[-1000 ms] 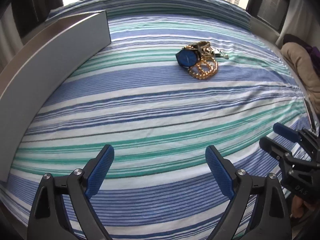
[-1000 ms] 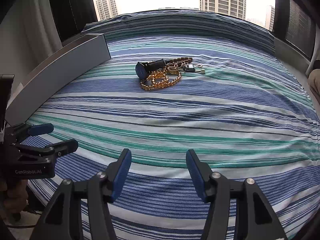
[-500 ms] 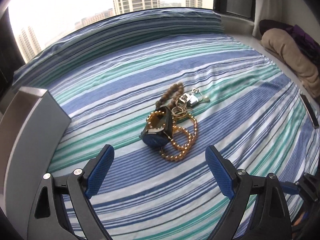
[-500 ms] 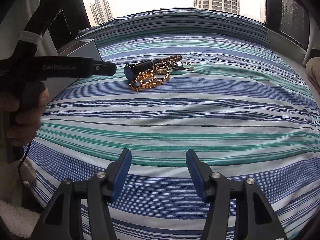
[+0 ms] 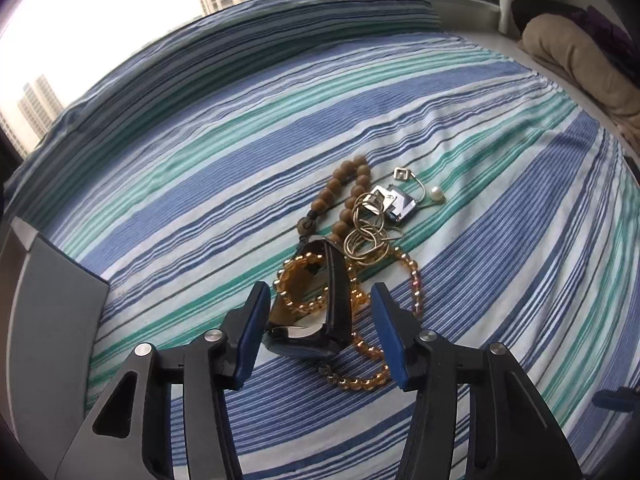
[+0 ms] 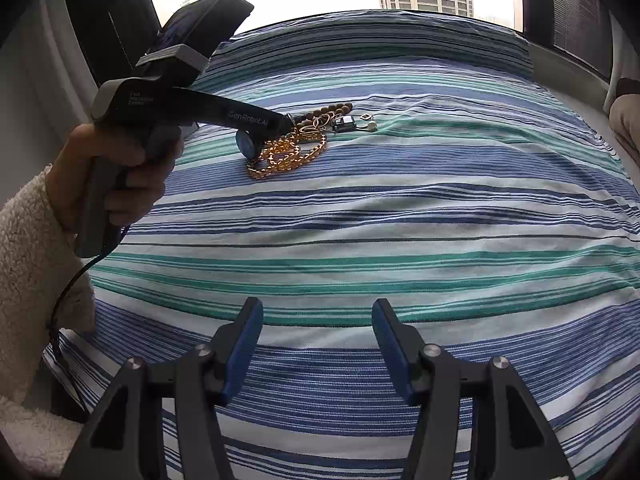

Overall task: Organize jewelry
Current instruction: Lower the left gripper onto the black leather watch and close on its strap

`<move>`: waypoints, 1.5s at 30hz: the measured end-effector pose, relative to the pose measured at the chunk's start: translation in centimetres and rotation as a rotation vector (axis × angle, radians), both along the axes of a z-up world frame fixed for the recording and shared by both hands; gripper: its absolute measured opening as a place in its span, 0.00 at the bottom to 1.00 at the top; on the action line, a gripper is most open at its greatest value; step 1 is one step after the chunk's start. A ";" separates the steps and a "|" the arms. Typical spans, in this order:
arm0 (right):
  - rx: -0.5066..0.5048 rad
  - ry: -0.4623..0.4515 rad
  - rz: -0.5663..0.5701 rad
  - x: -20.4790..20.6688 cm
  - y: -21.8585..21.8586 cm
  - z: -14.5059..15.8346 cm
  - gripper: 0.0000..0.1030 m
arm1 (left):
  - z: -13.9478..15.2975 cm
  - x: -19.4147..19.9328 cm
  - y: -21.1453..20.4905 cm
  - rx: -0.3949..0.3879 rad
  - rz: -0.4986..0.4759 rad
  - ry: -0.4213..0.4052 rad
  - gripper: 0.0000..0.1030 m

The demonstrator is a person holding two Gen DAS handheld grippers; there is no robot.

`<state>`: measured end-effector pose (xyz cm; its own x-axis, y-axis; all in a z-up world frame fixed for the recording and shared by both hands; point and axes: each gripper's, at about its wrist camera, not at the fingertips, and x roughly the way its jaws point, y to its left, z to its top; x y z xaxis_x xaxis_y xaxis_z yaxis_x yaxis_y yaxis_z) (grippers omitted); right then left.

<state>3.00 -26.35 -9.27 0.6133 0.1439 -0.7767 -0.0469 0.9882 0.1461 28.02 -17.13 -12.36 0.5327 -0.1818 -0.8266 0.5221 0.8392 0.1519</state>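
While its jaws stand apart, the left hand-held gripper (image 5: 318,332) straddles the watch (image 5: 320,320), seemingly touching one pad.

Black tool (image 6: 318,342), blue pads (image 6: 244,344), silver screws, fleecy cream sleeve (image 6: 28,264).

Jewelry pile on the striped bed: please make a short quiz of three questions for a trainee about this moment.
1. True or false: the left gripper has its fingers on either side of the watch.
2. Which lies farthest from the left gripper? A) amber bead bracelet B) pearl C) watch
3. Fill in: the right gripper is ____ and holds nothing.

Key: 1 true; 2 B; 3 open.
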 end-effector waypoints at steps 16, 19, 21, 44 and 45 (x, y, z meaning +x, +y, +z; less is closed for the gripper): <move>-0.012 -0.009 0.008 0.0 0.8 0.4 0.56 | 2.9 -5.4 8.3 -0.082 0.141 0.021 0.01; -0.012 -0.007 0.015 -0.1 1.1 0.4 0.56 | 3.5 -7.3 10.4 -0.086 0.163 0.010 0.01; -0.014 -0.003 0.022 -0.1 1.3 0.4 0.56 | 3.5 -8.1 11.5 -0.089 0.191 0.015 0.01; -0.002 0.007 0.026 -0.2 1.6 0.0 0.56 | -0.2 -1.6 4.9 -0.291 0.178 0.054 0.27; 0.001 0.009 0.022 -0.2 1.4 0.0 0.56 | -0.5 -1.4 4.9 -0.287 0.184 0.065 0.05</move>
<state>2.82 -24.98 -9.28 0.6033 0.1576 -0.7818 -0.0669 0.9868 0.1474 26.58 -12.21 -12.81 0.5260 -0.3171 -0.7892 0.3584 0.9241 -0.1324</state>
